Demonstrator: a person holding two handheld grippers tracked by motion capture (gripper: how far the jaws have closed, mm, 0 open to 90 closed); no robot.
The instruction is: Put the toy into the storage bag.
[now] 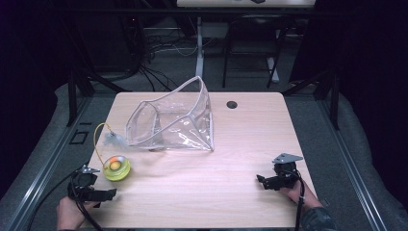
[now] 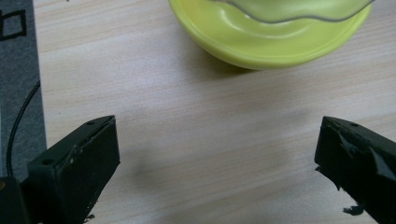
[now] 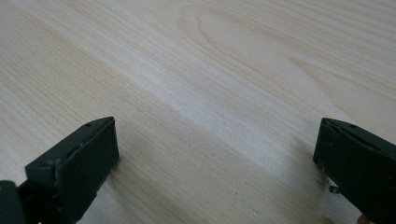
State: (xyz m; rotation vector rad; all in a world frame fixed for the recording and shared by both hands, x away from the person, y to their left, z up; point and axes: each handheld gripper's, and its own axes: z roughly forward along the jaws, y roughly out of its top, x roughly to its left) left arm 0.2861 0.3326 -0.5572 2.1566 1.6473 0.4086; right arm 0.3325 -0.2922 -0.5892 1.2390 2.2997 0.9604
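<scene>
Toy (image 1: pixel 116 167), a yellow-green dish with an orange ball and a wire-borne feather, sits near the table's (image 1: pixel 202 192) left front edge, just beyond the left gripper (image 1: pixel 107 194). That gripper's jaws stand wide apart on bare wood, holding nothing. Right gripper (image 1: pixel 262 180), equally spread and empty, rests well apart at the right front; a clear pouch (image 1: pixel 171 120) stands behind.

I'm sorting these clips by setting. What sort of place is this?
Probably a lab or recording workspace: a bare wooden table inside a dark metal frame, loose cables on the floor, and a second desk's legs behind.
</scene>
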